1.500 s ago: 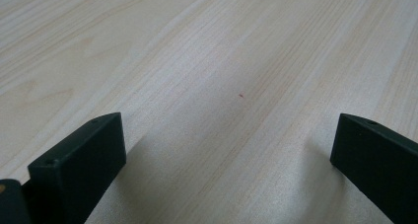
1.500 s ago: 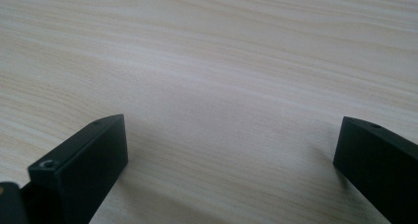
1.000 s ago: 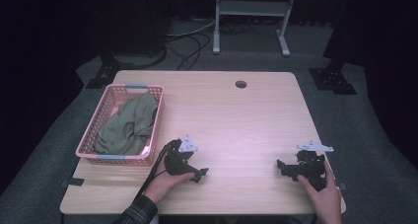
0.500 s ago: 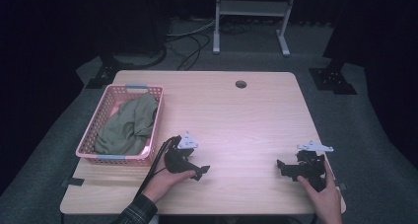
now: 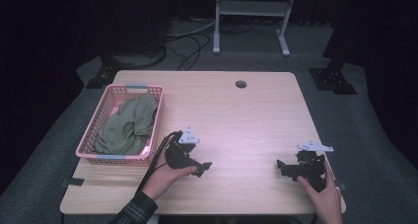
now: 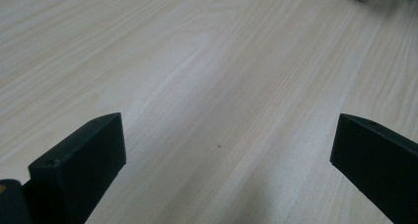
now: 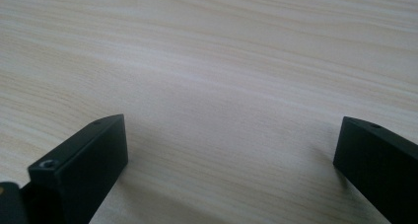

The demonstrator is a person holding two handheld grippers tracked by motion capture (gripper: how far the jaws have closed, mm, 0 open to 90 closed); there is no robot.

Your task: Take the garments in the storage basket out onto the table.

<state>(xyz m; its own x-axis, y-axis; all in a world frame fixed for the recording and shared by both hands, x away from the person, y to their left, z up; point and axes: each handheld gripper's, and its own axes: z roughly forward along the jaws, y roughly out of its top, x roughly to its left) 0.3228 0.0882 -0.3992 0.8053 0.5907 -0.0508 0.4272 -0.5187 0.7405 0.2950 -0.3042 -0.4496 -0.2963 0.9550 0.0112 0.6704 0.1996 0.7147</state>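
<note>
My left gripper rests low on the wooden table near its front edge, held in a hand with a plaid sleeve, jaws pointing right. In the left gripper view its two black jaws stand wide apart over bare wood, so my left gripper is open and holds nothing. My right gripper sits at the front right of the table, jaws pointing left. The right gripper view shows those jaws spread over bare wood too, my right gripper open. An olive green cloth lies crumpled in a pink basket.
The pink basket stands at the table's left side, just left of my left hand. A round cable hole is near the far edge. Beyond the table a metal stand and cables sit on the dark floor.
My left gripper has shifted slightly right and turned a little on the table. The right gripper has not moved.
</note>
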